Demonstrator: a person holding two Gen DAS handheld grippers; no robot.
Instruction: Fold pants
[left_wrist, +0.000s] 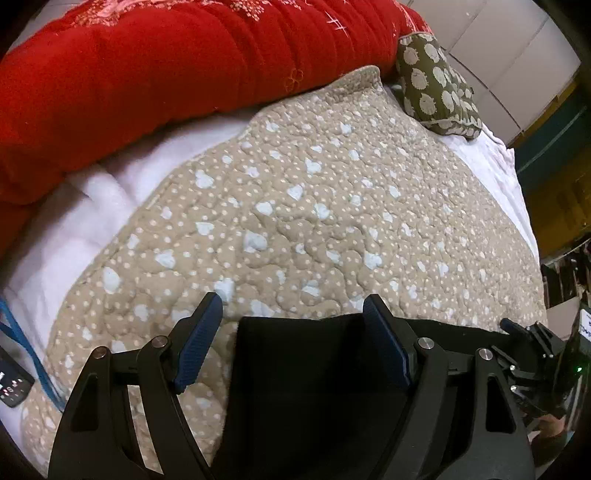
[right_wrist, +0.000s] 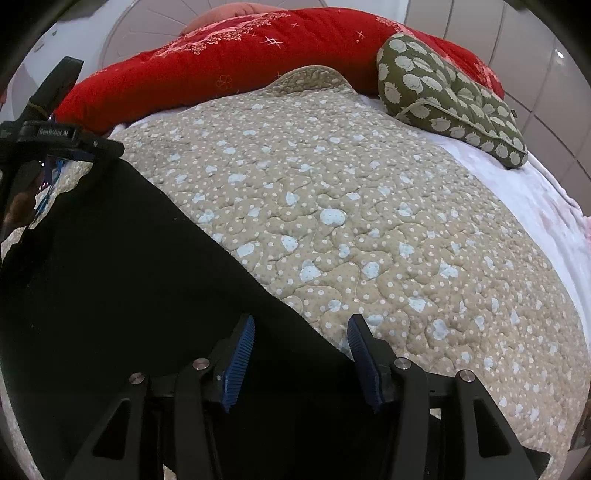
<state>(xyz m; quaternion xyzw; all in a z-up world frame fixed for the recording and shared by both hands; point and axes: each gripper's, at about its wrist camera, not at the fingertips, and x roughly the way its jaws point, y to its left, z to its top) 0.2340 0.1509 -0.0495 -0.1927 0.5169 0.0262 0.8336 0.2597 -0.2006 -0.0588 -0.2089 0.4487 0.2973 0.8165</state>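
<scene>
A home bedroom: a bed (right_wrist: 524, 199) in white sheeting carries a beige quilted coverlet (right_wrist: 332, 206) dotted with pale hearts. Behind the coverlet lies a red embroidered comforter (right_wrist: 229, 62), and at its far right corner an olive hedgehog-print cushion (right_wrist: 443, 96) before white paneled walls (left_wrist: 491, 55).

The pants (right_wrist: 122, 266) are plain black. They lie on a tan quilt (right_wrist: 369, 221) with tiny white dots and pale blue hearts. Under the quilt is a white sheet (left_wrist: 92, 206). The big blanket (left_wrist: 129, 81) at the back is bright red with pink and white flowers and little stars. The pillow (right_wrist: 450, 99) is olive green with cream hedgehogs on it. The left hand-held gripper (left_wrist: 293, 339) is black with dark blue pads (left_wrist: 197, 339). The right hand-held gripper (right_wrist: 301, 360) is black too, with blue ridged pads (right_wrist: 238, 363). A blue cord (left_wrist: 26, 350) lies on the sheet.
</scene>
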